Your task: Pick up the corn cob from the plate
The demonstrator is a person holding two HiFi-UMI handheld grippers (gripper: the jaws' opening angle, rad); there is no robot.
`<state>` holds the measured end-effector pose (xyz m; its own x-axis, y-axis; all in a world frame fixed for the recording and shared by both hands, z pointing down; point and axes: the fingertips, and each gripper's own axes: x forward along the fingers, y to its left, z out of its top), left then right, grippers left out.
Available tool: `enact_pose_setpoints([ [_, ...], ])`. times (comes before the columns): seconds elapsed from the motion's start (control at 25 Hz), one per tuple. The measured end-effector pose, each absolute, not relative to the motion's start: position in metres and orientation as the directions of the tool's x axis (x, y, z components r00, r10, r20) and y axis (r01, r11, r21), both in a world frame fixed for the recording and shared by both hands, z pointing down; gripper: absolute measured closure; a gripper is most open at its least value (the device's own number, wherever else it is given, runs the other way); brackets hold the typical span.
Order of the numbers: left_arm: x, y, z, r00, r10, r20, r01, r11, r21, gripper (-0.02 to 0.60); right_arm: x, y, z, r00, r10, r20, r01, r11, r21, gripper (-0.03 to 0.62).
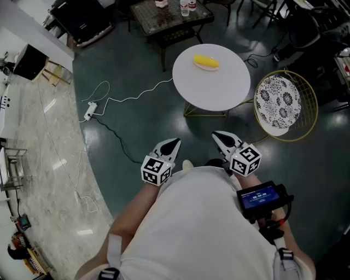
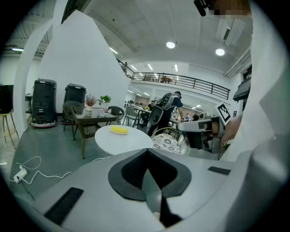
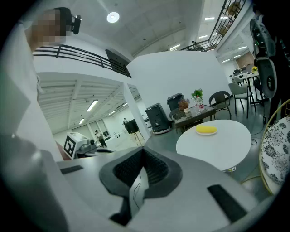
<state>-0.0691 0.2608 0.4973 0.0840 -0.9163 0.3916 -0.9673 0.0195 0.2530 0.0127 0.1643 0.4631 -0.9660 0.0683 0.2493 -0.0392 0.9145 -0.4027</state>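
Note:
A yellow corn cob lies on a small plate at the far side of a round white table. Both grippers hang close to my body over the dark floor, well short of the table. The left gripper and the right gripper are both shut, with nothing between their jaws. In the left gripper view the corn cob sits on the table ahead, beyond the shut gripper. In the right gripper view the corn cob lies on the table, up and right of the shut gripper.
A gold wire chair with a patterned cushion stands right of the table. A glass-topped coffee table with bottles is behind it. A white cable and power strip lie on the dark floor at left, beside pale marble flooring.

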Motion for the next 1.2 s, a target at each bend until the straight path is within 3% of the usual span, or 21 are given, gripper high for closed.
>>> enact_pose_setpoints([
  [0.28, -0.043, 0.267, 0.495, 0.103, -0.917, 0.385, -0.966, -0.001, 0.258, 0.574, 0.036, 0.172, 0.455, -0.979, 0.058, 0.193, -0.031, 0.903, -0.429, 0.588],
  [0.52, -0.066, 0.253, 0.5, 0.099, -0.919, 0.382, -0.969, -0.002, 0.246, 0.574, 0.011, 0.16, 0.46, -0.978, 0.062, 0.197, -0.023, 0.914, -0.405, 0.588],
  [0.88, -0.032, 0.246, 0.486, 0.122, -0.917, 0.379, -0.971, -0.031, 0.236, 0.574, 0.049, 0.159, 0.449, -0.977, 0.042, 0.211, -0.043, 0.923, -0.383, 0.588],
  [1.2, -0.04, 0.267, 0.496, 0.157, -0.913, 0.377, -0.969, -0.069, 0.237, 0.574, 0.039, 0.183, 0.455, -0.975, 0.011, 0.221, -0.074, 0.925, -0.373, 0.588],
])
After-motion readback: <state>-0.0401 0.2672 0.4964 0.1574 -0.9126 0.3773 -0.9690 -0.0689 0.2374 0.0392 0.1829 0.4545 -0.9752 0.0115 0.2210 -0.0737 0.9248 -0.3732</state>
